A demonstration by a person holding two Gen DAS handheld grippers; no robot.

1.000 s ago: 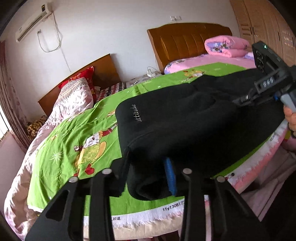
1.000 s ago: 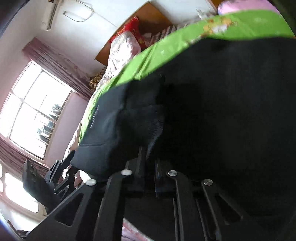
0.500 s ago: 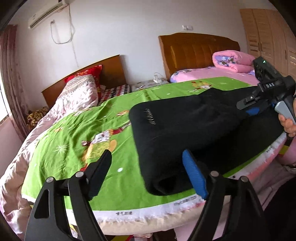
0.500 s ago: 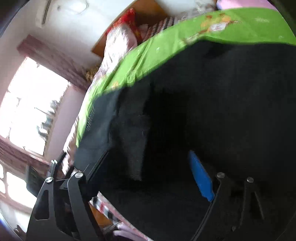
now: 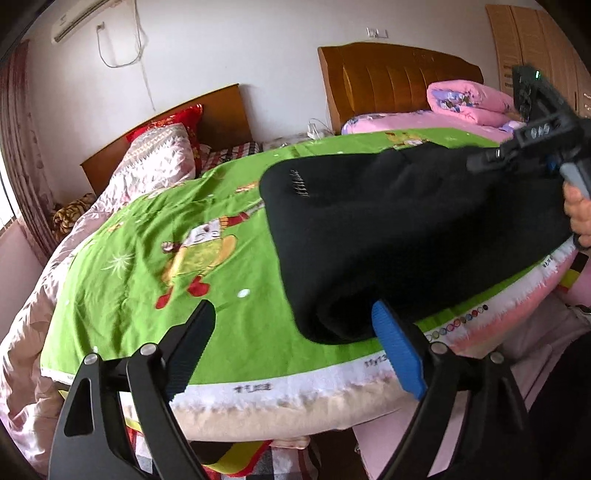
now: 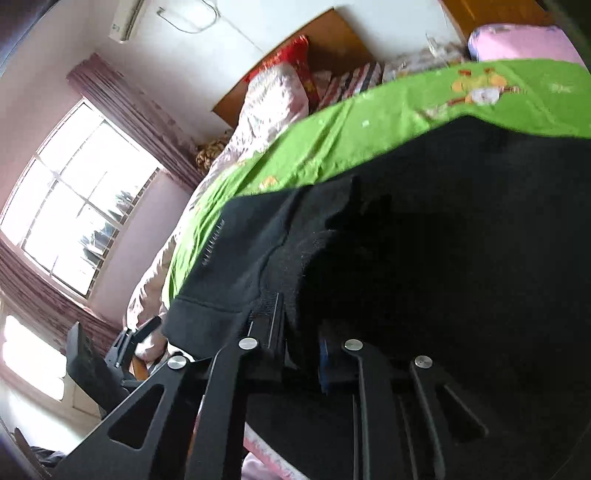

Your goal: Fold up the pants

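Here, black pants (image 5: 388, 236) lie folded on the green sheet (image 5: 147, 258) of the bed, centre-right of the left wrist frame.
Left claw (image 5: 295, 343) spread wide at lower centre, gripping nothing, just short of the pants' near fold. Right claw (image 6: 301, 332) at lower centre of its own frame, pinched narrow on pants fabric.

green sheet (image 5: 155, 236) | pink quilt (image 5: 469, 101) | headboard (image 5: 395, 77) | window (image 6: 77, 206) | air conditioner (image 5: 83, 18)
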